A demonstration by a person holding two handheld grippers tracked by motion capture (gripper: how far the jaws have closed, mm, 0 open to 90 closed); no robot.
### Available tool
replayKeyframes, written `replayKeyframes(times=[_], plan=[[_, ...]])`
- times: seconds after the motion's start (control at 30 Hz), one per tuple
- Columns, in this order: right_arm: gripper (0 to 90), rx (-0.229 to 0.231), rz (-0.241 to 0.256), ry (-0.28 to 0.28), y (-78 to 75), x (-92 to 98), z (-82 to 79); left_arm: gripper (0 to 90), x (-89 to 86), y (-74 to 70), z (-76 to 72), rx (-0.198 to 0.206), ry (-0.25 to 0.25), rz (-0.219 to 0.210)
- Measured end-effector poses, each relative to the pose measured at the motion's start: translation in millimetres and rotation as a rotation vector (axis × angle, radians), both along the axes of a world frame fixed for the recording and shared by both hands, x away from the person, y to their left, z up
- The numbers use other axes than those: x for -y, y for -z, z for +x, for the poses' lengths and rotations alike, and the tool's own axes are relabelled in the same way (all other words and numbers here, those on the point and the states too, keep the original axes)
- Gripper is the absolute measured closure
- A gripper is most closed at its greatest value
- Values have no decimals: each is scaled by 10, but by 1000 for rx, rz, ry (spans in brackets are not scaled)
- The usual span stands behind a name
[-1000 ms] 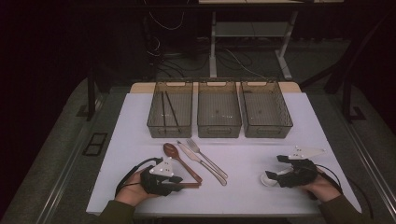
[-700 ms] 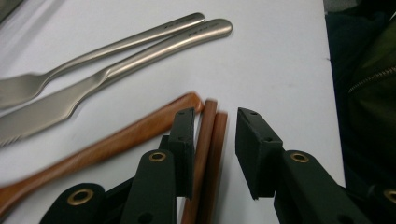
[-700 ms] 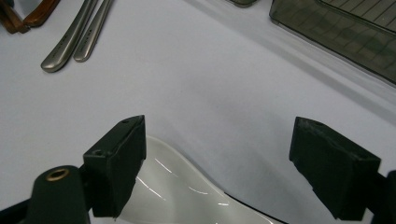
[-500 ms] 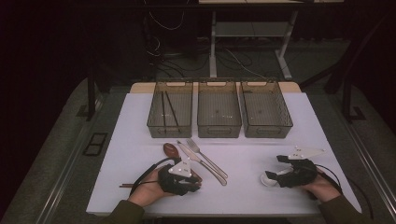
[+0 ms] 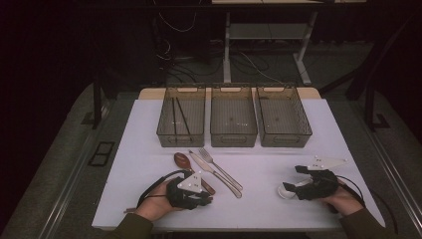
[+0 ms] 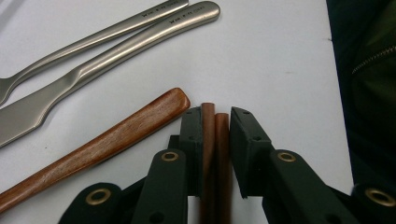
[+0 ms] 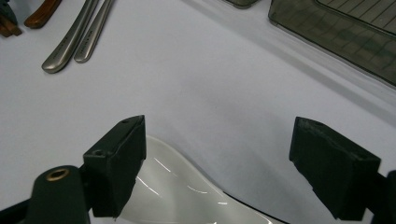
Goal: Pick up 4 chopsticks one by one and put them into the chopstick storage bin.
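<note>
- Left gripper (image 6: 215, 126) is closing its jaws on two brown chopsticks (image 6: 215, 140) lying beside the wooden spoon (image 6: 102, 144), probably bound for the left bin (image 5: 181, 117), which is already holding chopsticks.
- Right gripper (image 7: 217, 163) is sitting wide open over a white spoon (image 7: 177, 196), likely staged for grabbing.

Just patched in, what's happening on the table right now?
A person works two handheld grippers. The left gripper has its jaws around a pair of brown chopsticks, beside the wooden spoon, knife and fork. The right gripper sits open over a white spoon. Three bins wait behind.
</note>
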State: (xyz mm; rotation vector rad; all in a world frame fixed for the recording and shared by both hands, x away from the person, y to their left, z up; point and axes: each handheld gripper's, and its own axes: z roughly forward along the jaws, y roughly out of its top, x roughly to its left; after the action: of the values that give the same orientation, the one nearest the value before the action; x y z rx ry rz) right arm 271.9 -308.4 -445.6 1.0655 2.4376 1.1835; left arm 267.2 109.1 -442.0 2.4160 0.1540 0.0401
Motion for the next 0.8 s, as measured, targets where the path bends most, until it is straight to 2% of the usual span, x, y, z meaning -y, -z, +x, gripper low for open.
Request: replayKeyframes(times=[0.23,0.4,0.53,0.63,0.8], plan=[[188,0,-1,0,0,-1,0,743,-56,-3,13,-3,0,-1],[188,-1,-1,3,2,1,2,744,-190,-12,49,6,-41,8],[188,-3,-1,1,3,-3,1,744,-320,-18,117,16,-96,18],[188,-3,0,1,5,-4,3,744,-387,-12,178,10,-168,9],[188,-4,0,1,7,-9,4,744,-436,-15,281,22,-270,17]])
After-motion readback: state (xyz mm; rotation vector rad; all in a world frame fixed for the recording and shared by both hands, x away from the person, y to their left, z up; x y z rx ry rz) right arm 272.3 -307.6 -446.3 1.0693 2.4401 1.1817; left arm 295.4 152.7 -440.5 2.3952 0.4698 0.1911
